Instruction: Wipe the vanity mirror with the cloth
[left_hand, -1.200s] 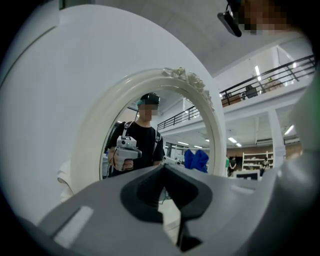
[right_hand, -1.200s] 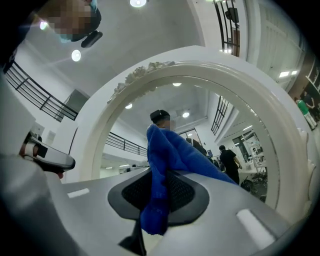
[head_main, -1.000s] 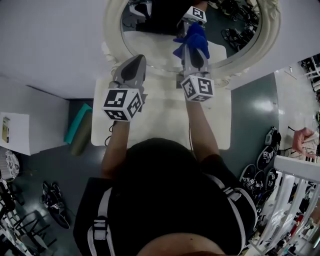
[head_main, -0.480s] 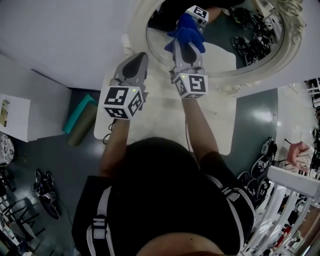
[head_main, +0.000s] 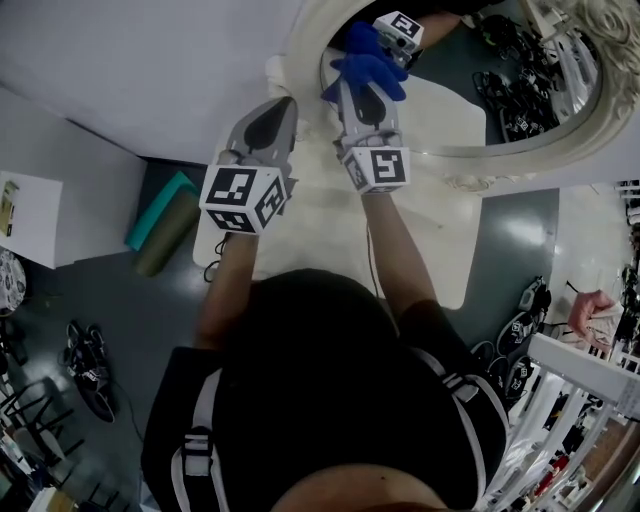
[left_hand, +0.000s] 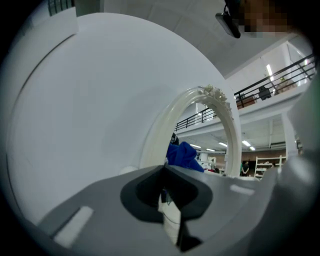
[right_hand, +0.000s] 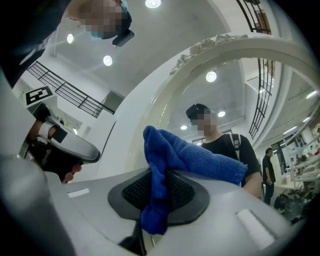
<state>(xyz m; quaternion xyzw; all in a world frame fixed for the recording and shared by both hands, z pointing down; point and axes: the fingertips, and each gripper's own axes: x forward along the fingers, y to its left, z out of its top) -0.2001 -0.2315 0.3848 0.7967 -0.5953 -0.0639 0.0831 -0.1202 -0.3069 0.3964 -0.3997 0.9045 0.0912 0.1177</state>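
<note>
Leftward across the glass is where the cloth has gone: 1 second back it sat near the lower middle of the mirror, and it now lies close to the left rim, while the left gripper has hardly shifted. Filling the lower half of the head view is the person's black top (head_main: 340, 390) with pale shoulder straps. Both bare forearms reach up the frame over a white table (head_main: 320, 225) that stands against a pale wall (head_main: 120, 70). Grey floor shows at the left and right of the frame, with a teal roll (head_main: 158, 235) lying at the middle left. The vanity mirror (head_main: 520, 60) (left_hand: 165, 125) (right_hand: 200, 55), oval in a cream carved frame, takes up the upper right of the head view. At upper centre the right gripper (head_main: 362, 90) (right_hand: 160, 187) points into the glass with its jaws clamped on the blue cloth (head_main: 368, 60) (right_hand: 190, 155). The cloth bunches above the jaw tips against the glass, just inside the left rim, and 1 end hangs down between the pads. Its marker cube appears again as a reflection above it. Left of that, the left gripper (head_main: 278, 112) (left_hand: 164, 172) has its jaws together on nothing, its tip near the outer left edge of the mirror frame, apart from the cloth.
</note>
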